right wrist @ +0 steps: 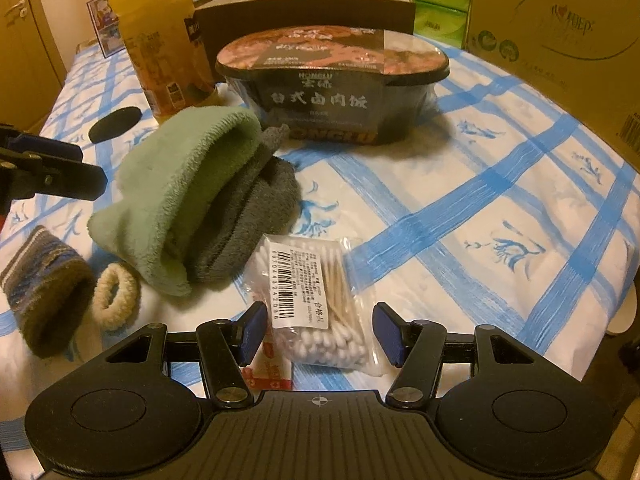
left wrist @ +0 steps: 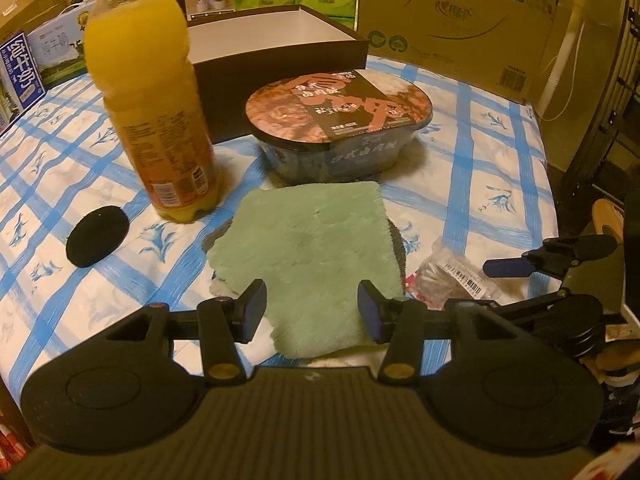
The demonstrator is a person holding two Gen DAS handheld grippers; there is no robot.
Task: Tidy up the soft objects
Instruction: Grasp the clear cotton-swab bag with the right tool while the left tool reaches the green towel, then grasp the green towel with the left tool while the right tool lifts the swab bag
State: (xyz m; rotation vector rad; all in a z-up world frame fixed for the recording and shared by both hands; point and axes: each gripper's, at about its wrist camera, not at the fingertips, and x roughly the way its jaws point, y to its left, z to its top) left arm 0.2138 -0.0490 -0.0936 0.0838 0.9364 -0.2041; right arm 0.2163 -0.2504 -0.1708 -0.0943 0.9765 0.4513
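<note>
Left wrist view. Left gripper [left wrist: 312,309]: jaws spread, blue pads either side of the near edge of the green cloth [left wrist: 308,256], no pad pressing it. The cloth lies flat and folded on the blue-checked tablecloth [left wrist: 480,168], a grey cloth [left wrist: 398,246] showing under its right edge. Beyond it, touching or just beside: sealed meal bowl [left wrist: 340,128]. Left of the bowl: orange juice bottle [left wrist: 152,100], upright. Black round pad [left wrist: 97,236], left of the bottle's base. Open dark box [left wrist: 280,60], behind bowl and bottle. Right of the cloth: packet of cotton swabs [left wrist: 452,276], with the right gripper [left wrist: 508,268] above it.

Right wrist view. Right gripper [right wrist: 320,334]: jaws spread, the swab packet [right wrist: 316,300] lying between the pads; contact cannot be told. Green cloth [right wrist: 176,184] folded over the grey one [right wrist: 248,216], just left of the packet. Cream hair tie [right wrist: 116,296] beside the cloth's near corner; striped knit band [right wrist: 44,288] further left. A small red-and-white sachet [right wrist: 272,372] lies under the left pad. Left gripper's finger [right wrist: 48,168] enters at the left edge.
</note>
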